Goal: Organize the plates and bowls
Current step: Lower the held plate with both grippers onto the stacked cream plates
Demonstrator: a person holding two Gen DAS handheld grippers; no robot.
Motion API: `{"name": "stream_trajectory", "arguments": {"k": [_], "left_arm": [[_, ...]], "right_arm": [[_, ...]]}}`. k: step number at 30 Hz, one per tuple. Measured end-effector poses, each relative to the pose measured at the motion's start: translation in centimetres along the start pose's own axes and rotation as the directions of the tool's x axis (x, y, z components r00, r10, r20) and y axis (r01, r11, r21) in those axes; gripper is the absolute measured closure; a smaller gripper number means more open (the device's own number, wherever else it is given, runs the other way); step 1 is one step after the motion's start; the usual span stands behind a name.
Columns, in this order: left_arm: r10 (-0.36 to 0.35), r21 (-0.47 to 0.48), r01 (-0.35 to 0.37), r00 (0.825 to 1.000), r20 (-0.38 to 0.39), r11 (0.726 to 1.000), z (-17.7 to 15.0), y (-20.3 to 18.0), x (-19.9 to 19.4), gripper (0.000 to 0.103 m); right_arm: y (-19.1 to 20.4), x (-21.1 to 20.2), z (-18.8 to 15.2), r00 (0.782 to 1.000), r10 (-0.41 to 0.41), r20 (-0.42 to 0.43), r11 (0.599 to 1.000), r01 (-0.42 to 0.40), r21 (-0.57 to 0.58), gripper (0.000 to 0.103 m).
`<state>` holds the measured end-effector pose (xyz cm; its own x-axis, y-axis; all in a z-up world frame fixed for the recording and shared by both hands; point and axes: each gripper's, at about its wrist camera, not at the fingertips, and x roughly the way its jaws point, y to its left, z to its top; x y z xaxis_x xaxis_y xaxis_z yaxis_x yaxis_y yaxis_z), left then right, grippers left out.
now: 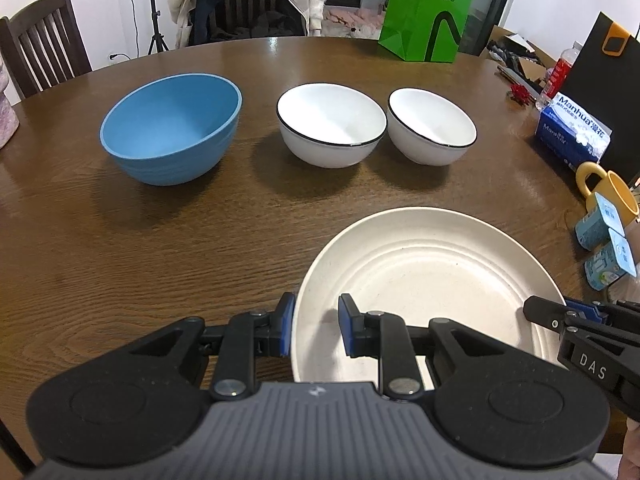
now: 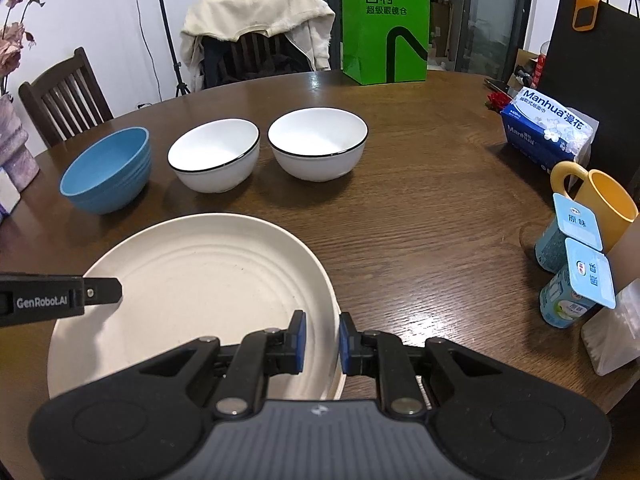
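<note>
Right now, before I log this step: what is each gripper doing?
Left gripper: closed on the left rim of the cream plate.
Right gripper: closed on the plate's right rim.

Black grippers [image 1: 316, 326] — blue pads [image 2: 298, 338], silver screws, grey ribbed housing — lettered "DAS", seemingly "GenRobot.AI".

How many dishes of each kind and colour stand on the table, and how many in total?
Blue bowl: 1
White bowls with black rim: 2
Cream plate: 1
Total: 4
</note>
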<state>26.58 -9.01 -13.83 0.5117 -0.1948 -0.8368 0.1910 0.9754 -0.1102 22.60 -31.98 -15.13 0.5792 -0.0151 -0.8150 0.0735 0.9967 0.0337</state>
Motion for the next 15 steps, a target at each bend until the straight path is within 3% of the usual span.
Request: {"name": "stream_trajectory", "arguments": {"k": [15], "left_arm": [[0.032,0.054,-0.032,0.999,0.003,0.998,-0.7,-0.7,1.6,0.08]], "right_arm": [[1.3,0.8,-0.8,0.998,-0.053,0.023,0.995,0.055,-0.085,0.086]]}}
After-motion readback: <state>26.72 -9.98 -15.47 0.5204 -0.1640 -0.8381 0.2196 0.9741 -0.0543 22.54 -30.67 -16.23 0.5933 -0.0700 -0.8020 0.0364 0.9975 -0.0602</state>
